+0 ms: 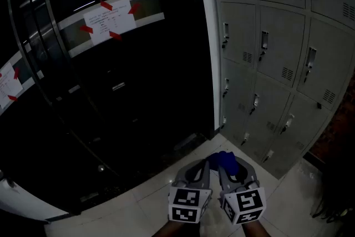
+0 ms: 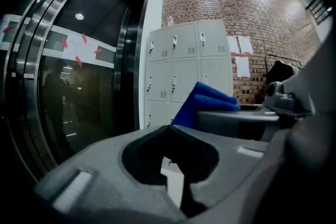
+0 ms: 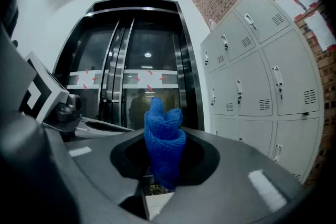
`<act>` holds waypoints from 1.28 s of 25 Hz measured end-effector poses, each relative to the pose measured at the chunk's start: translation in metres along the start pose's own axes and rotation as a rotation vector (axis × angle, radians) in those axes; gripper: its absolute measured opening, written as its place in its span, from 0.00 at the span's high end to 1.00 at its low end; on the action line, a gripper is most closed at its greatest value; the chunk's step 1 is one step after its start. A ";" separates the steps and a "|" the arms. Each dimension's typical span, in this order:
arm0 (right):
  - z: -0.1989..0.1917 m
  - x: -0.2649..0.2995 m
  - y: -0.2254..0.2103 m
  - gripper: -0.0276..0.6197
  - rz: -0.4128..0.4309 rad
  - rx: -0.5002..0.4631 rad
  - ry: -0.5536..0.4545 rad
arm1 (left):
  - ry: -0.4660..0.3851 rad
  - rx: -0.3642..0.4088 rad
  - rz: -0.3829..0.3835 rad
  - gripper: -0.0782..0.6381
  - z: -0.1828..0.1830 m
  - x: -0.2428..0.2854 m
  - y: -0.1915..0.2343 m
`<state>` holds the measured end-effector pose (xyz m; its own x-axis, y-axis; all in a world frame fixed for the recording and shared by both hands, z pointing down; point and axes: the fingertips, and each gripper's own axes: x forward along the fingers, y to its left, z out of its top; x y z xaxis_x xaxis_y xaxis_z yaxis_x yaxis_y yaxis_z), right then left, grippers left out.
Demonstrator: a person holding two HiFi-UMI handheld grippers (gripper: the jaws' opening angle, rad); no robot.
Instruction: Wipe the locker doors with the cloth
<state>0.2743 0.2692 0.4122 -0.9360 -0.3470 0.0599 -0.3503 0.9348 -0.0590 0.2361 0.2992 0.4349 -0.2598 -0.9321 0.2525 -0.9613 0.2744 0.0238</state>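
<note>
The blue cloth (image 3: 164, 139) stands bunched upright between the jaws of my right gripper (image 3: 160, 165), which is shut on it. In the head view the cloth (image 1: 223, 160) pokes out of the right gripper (image 1: 228, 168) low in the middle, a short way in front of the grey locker doors (image 1: 277, 58). My left gripper (image 1: 198, 168) hangs close beside it on the left. Its jaws meet at the tips with nothing between them (image 2: 168, 127). From the left gripper view the cloth (image 2: 207, 102) shows to the right and the lockers (image 2: 184, 68) stand straight ahead.
Dark glass sliding doors (image 1: 105, 86) with taped paper notices (image 1: 110, 22) fill the left side. A white door frame (image 1: 208, 36) separates them from the lockers. Pale floor tiles (image 1: 150, 197) lie underfoot. A brick wall (image 2: 247, 13) rises behind the lockers.
</note>
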 end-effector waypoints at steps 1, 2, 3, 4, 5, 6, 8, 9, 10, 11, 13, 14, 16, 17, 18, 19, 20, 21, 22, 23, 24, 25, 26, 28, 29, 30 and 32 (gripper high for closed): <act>0.001 0.013 -0.001 0.82 -0.001 -0.002 -0.002 | -0.003 0.003 0.002 0.89 0.002 0.008 0.011; 0.001 0.027 -0.001 0.82 -0.003 -0.005 -0.003 | -0.006 0.004 0.002 0.89 0.005 0.016 0.023; 0.002 0.041 -0.002 0.82 -0.006 -0.008 -0.004 | -0.008 0.003 0.002 0.89 0.007 0.024 0.034; 0.003 0.055 -0.002 0.82 -0.010 -0.011 -0.003 | -0.010 -0.002 0.001 0.89 0.009 0.033 0.046; 0.004 0.070 -0.003 0.82 -0.014 -0.014 -0.001 | -0.012 -0.008 -0.002 0.89 0.012 0.041 0.057; 0.004 0.085 -0.003 0.82 -0.019 -0.015 0.003 | -0.013 -0.012 -0.007 0.89 0.015 0.051 0.069; 0.006 0.114 -0.005 0.82 -0.031 -0.015 0.011 | -0.014 -0.012 -0.022 0.89 0.023 0.070 0.090; 0.007 0.128 -0.006 0.82 -0.038 -0.014 0.015 | -0.014 -0.010 -0.032 0.89 0.026 0.079 0.100; 0.007 0.141 -0.008 0.82 -0.047 -0.012 0.019 | -0.012 -0.009 -0.042 0.89 0.030 0.088 0.110; 0.008 0.154 -0.009 0.82 -0.055 -0.010 0.022 | -0.010 -0.008 -0.052 0.89 0.034 0.096 0.119; 0.010 0.178 -0.012 0.82 -0.070 -0.007 0.028 | -0.012 -0.010 -0.068 0.89 0.041 0.113 0.137; 0.011 0.189 -0.013 0.82 -0.077 -0.007 0.030 | -0.014 -0.010 -0.075 0.89 0.043 0.121 0.145; 0.013 0.207 -0.015 0.82 -0.093 -0.011 0.034 | -0.016 -0.008 -0.093 0.89 0.048 0.135 0.159; 0.013 0.216 -0.016 0.82 -0.102 -0.016 0.036 | -0.016 -0.007 -0.104 0.89 0.050 0.141 0.165; 0.015 0.225 -0.017 0.82 -0.111 -0.022 0.037 | -0.017 -0.006 -0.115 0.89 0.052 0.146 0.171; 0.016 0.233 -0.017 0.82 -0.121 -0.026 0.036 | -0.018 -0.004 -0.126 0.89 0.053 0.152 0.177; 0.017 0.241 -0.018 0.82 -0.131 -0.028 0.035 | -0.019 -0.001 -0.137 0.89 0.055 0.158 0.182; 0.018 0.248 -0.020 0.82 -0.140 -0.028 0.034 | -0.019 0.000 -0.147 0.89 0.057 0.164 0.186; 0.019 0.253 -0.023 0.82 -0.146 -0.027 0.035 | -0.020 0.001 -0.156 0.89 0.059 0.169 0.188; 0.020 0.257 -0.026 0.82 -0.151 -0.026 0.035 | -0.022 0.002 -0.165 0.89 0.062 0.175 0.188; 0.020 0.261 -0.029 0.82 -0.155 -0.026 0.035 | -0.023 0.002 -0.173 0.89 0.064 0.180 0.188; 0.021 0.265 -0.034 0.82 -0.159 -0.027 0.035 | -0.025 0.001 -0.180 0.89 0.066 0.187 0.188; 0.021 0.270 -0.038 0.82 -0.165 -0.028 0.034 | -0.028 0.000 -0.187 0.89 0.069 0.193 0.189; 0.023 0.279 -0.049 0.82 -0.176 -0.030 0.029 | -0.036 0.001 -0.200 0.89 0.074 0.207 0.189; 0.024 0.284 -0.055 0.82 -0.181 -0.031 0.025 | -0.040 0.005 -0.204 0.89 0.077 0.214 0.189; 0.025 0.290 -0.061 0.82 -0.185 -0.032 0.022 | -0.043 0.009 -0.207 0.89 0.080 0.221 0.190; 0.027 0.302 -0.073 0.82 -0.189 -0.035 0.015 | -0.047 0.011 -0.211 0.89 0.084 0.238 0.192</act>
<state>0.0166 0.0939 0.4073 -0.8529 -0.5156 0.0820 -0.5180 0.8553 -0.0109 -0.0185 0.1101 0.4185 -0.0566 -0.9787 0.1975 -0.9957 0.0698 0.0607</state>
